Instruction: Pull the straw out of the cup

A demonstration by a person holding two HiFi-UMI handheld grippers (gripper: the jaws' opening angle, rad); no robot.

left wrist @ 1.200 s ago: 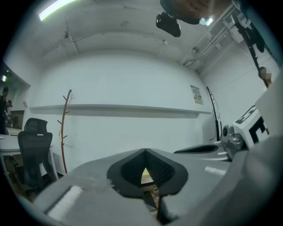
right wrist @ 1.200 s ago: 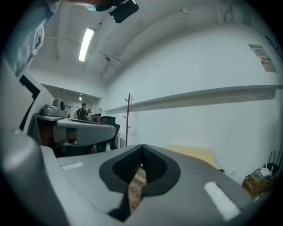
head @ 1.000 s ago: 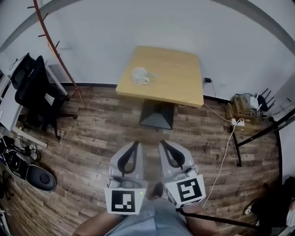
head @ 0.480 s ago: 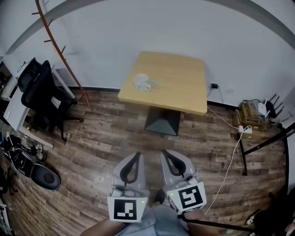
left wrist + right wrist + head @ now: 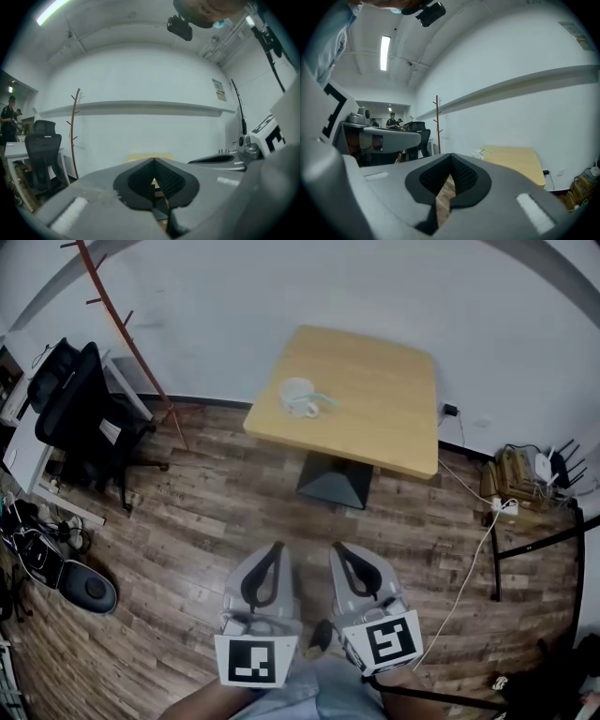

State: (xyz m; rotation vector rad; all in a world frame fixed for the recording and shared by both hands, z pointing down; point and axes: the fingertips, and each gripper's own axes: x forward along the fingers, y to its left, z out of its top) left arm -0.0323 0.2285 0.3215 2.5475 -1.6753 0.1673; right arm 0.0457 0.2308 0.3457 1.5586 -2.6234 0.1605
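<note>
The left gripper [image 5: 274,546] and right gripper [image 5: 339,547] are held closed and empty over open floor [image 5: 202,521], well short of the table [image 5: 384,418]; the straw [image 5: 324,397] in the cup [image 5: 297,396] is barely resolved.

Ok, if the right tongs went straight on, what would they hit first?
Nothing near: the right tongs aim just left of the table and cup, so probably the wall, though depth is unclear.

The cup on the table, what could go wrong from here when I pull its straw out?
1. The cup stands near the table's left edge; tugging the straw could tip it or drag it off unless one gripper steadies it.
2. Both the left gripper and right gripper are shut and far off; they must open first.
</note>
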